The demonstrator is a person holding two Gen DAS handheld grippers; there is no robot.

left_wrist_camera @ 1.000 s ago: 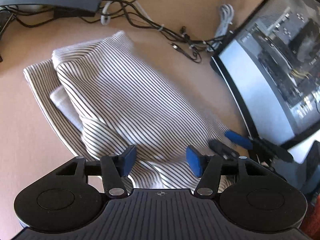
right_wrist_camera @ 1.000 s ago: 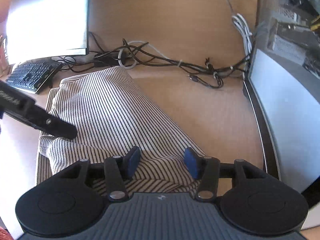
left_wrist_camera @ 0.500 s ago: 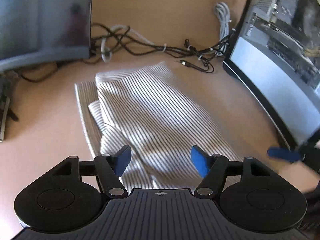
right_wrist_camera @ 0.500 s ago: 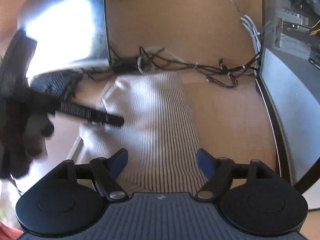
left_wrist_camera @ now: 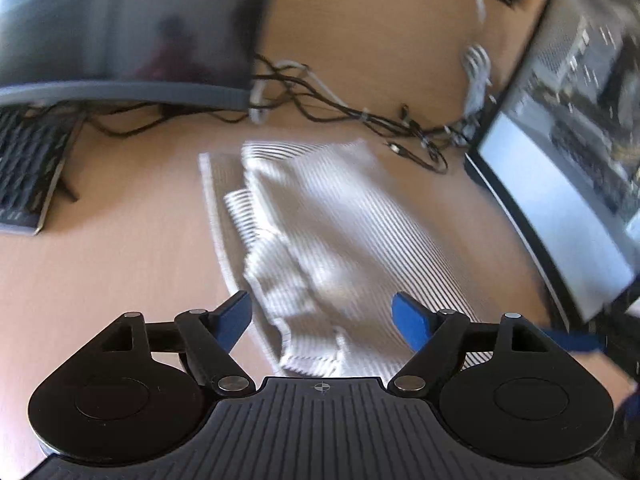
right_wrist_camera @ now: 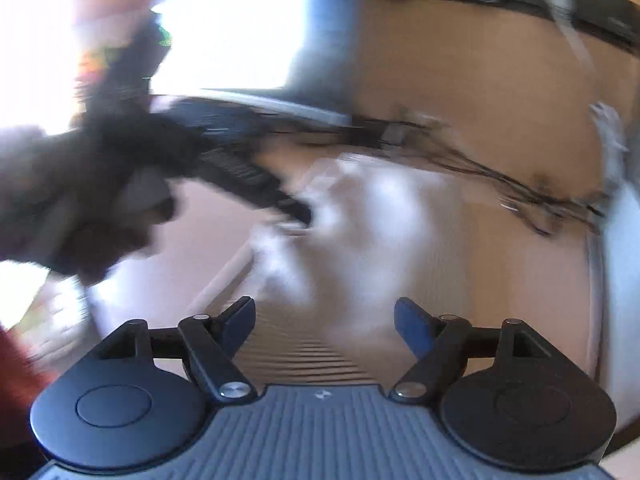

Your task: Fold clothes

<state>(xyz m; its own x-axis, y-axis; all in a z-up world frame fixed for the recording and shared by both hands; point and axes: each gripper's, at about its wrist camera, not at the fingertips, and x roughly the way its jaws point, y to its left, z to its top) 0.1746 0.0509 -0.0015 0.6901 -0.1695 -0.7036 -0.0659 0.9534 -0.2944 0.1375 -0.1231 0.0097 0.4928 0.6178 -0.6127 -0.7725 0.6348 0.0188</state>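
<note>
Left wrist view: left gripper (left_wrist_camera: 322,318) jaws are opening, right gripper (right_wrist_camera: 324,322) jaws wide, both empty; lift clear without snagging the folded striped shirt (left_wrist_camera: 340,232) on the tabletop (left_wrist_camera: 100,272)

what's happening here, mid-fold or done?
A person holds a gripper in each hand over a striped garment lying folded on the wooden desk. The left gripper has nothing between its fingers and its jaws are opening. The right gripper is open and empty too. Neither touches the cloth: looks like a release between folds.
</note>
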